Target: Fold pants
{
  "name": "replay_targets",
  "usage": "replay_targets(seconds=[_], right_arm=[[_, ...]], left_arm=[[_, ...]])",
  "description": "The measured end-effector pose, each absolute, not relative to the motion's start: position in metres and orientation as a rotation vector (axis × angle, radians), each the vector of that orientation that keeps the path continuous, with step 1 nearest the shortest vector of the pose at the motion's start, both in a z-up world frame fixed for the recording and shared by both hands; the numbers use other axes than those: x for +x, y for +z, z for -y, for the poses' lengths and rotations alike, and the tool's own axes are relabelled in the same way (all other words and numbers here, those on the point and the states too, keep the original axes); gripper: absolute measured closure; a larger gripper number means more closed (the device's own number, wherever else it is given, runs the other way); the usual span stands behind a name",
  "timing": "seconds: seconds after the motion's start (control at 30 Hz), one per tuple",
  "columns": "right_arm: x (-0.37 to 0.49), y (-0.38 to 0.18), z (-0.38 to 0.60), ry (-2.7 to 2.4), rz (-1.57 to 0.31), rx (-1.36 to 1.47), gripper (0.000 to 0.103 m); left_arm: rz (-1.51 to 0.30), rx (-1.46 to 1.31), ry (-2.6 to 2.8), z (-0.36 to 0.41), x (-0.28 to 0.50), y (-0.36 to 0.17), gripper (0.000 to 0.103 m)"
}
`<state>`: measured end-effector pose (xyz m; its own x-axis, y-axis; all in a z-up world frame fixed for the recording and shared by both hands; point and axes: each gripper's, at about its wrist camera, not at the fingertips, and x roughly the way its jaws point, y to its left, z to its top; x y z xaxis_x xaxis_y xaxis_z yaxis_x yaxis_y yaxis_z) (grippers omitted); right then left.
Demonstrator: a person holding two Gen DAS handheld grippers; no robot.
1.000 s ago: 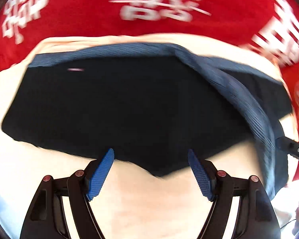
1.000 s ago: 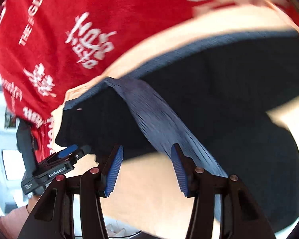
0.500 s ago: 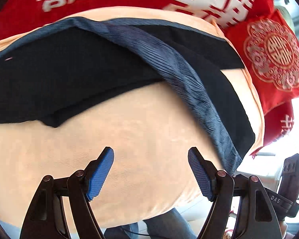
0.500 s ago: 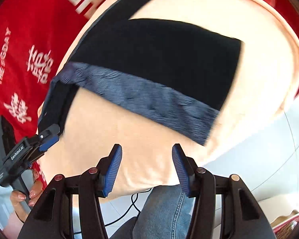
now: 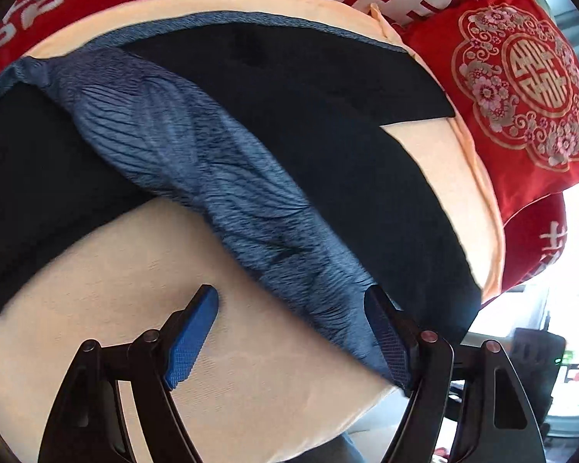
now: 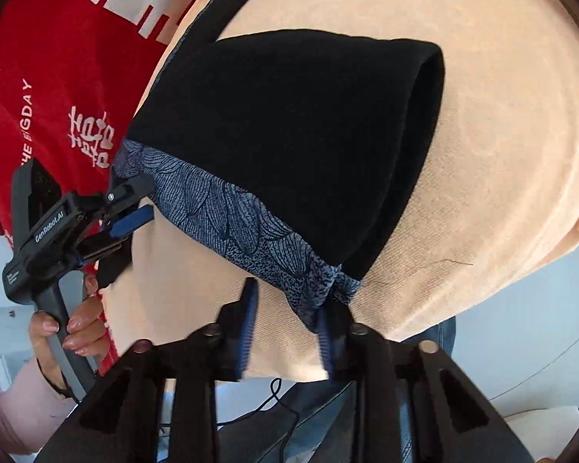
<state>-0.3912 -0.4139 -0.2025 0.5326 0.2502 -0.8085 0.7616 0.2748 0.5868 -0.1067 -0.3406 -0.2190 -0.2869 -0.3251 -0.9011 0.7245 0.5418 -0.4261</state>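
Pants (image 5: 328,146): one pair, black with a blue patterned waistband (image 6: 243,223) along the cushion's (image 5: 251,386) near edge; bare cushion beyond. Two grippers. Left gripper (image 5: 289,332) gapes wide, gripping nothing, now astride the waistband's end. Right gripper (image 6: 285,328) has just been closing; whether it pinches the other end, cannot tell.

I see bright daylight blowing out the window (image 5: 571,254) at right; fisheye bending darkens my corners, the black pants (image 6: 289,135) lose detail, and the right gripper (image 6: 285,324) smears
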Motion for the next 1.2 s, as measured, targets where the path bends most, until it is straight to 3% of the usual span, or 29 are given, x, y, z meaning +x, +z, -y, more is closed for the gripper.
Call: replay_targets(seconds=[0.03,0.13,0.2,0.23,0.27,0.53,0.93,1.2], right_arm=[[-0.390,-0.204,0.416,-0.418,-1.002,1.303,0.096],[-0.389,-0.202,0.422,-0.370,-1.000,1.341,0.099],[-0.383,-0.195,0.428,-0.321,-0.995,1.350,0.100],[-0.382,-0.191,0.430,-0.298,-0.993,1.351,0.100],[-0.378,-0.187,0.433,-0.273,-0.992,1.352,0.100],[-0.346,-0.150,0.475,-0.121,-0.928,1.369,0.100],[-0.260,-0.073,0.638,-0.087,-0.861,1.111,0.100],[-0.176,-0.120,0.739,-0.231,-1.098,0.940,0.096]], left_arm=[[-1.562,0.351,-1.060,0.344,-0.108,-0.220,0.025],[-1.592,0.312,-1.056,0.349,-0.107,-0.221,0.027],[-1.643,0.225,-1.062,0.348,-0.102,-0.223,0.054],[-1.674,0.189,-1.056,0.348,-0.100,-0.226,0.076],[-1.704,0.152,-1.045,0.348,-0.098,-0.229,0.088],[-1.645,0.060,-1.049,0.362,-0.087,-0.180,0.089],[-1.458,0.011,-1.042,0.470,-0.022,-0.139,0.089],[-1.355,0.262,-0.844,0.493,0.012,-0.154,0.088]])
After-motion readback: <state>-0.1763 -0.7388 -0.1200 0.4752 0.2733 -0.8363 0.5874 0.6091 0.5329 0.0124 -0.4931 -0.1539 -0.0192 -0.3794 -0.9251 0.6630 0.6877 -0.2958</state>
